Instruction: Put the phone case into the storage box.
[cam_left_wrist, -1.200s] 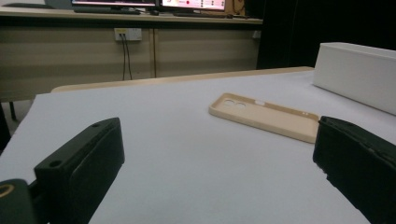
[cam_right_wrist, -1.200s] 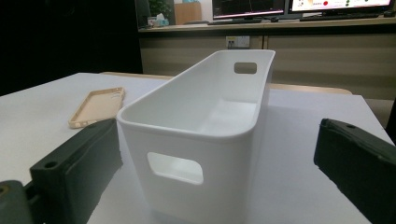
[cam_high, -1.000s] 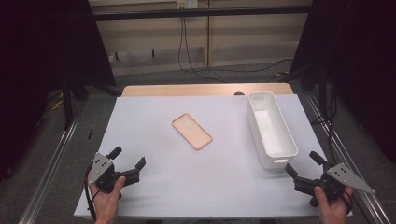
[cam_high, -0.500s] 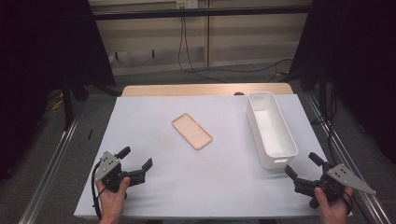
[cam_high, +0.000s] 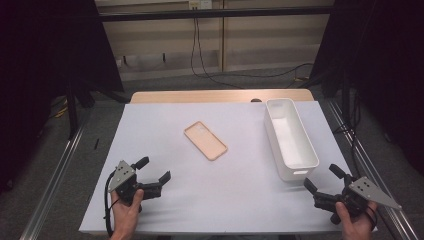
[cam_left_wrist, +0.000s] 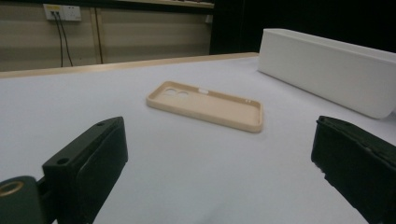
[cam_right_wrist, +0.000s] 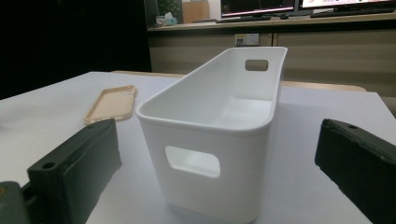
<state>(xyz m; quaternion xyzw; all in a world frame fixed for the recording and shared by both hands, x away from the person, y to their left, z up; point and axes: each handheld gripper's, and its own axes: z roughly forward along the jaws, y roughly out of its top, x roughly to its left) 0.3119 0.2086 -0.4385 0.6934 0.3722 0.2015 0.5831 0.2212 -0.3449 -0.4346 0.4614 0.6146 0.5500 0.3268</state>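
Since a second ago our left gripper (cam_high: 153, 169) has edged toward the phone case (cam_high: 205, 140), jaws spread and empty. Nothing is picked up yet: the case lies mid-table, the white bin (cam_high: 290, 137) empty. Our right gripper (cam_high: 324, 179) waits, jaws spread.

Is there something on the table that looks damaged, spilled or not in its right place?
Nothing stands out. The beige phone case lies flat and open side up on the white table cover, at an angle to its edges. The white bin stands upright and empty. Both grippers, left and right, are open and apart from both.
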